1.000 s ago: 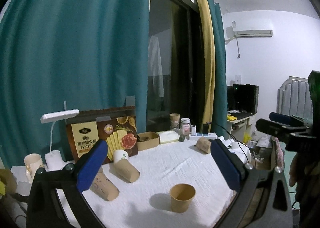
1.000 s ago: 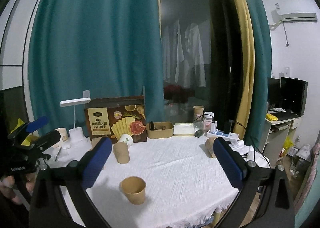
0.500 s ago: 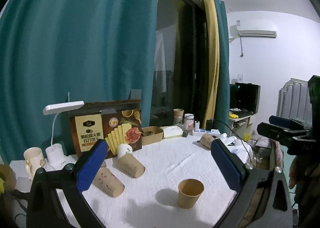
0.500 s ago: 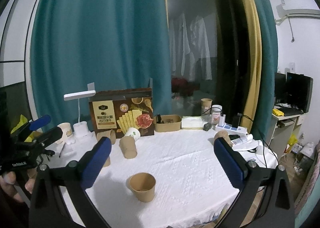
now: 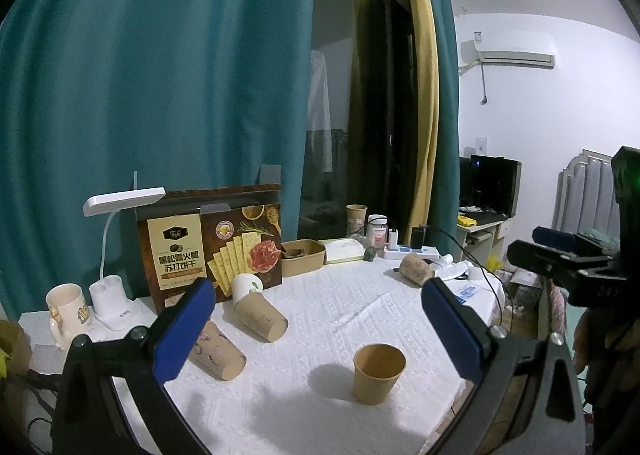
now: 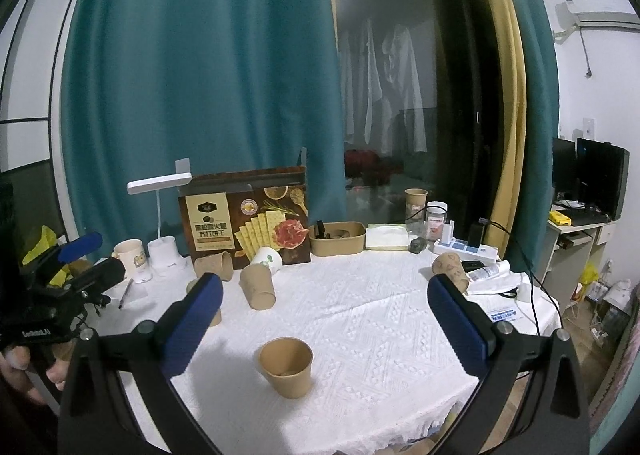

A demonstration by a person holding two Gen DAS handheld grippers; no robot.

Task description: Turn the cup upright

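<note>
A brown paper cup (image 5: 378, 373) (image 6: 286, 367) stands upright, mouth up, near the front edge of the white-clothed table (image 5: 340, 307). Several other paper cups lie on their sides: a plain one (image 5: 260, 317) (image 6: 258, 287), a printed one at the left (image 5: 216, 351), and a printed one at the far right (image 5: 416, 269) (image 6: 450, 269). My left gripper (image 5: 320, 331) is open and empty, held back above the table's front. My right gripper (image 6: 326, 319) is open and empty too, above the upright cup. Each gripper shows at the edge of the other's view.
A cracker box (image 5: 212, 239), a white desk lamp (image 5: 116, 239), a mug (image 5: 66, 305), a white cup (image 5: 247, 285), a cardboard tray (image 5: 302, 255), jars and a power strip (image 6: 464, 245) line the back. Teal curtains hang behind. The table edge drops off at the right.
Both grippers have drawn back and risen slightly; the upright cup sits a little lower and farther from them in view. Nothing on the table has moved.
</note>
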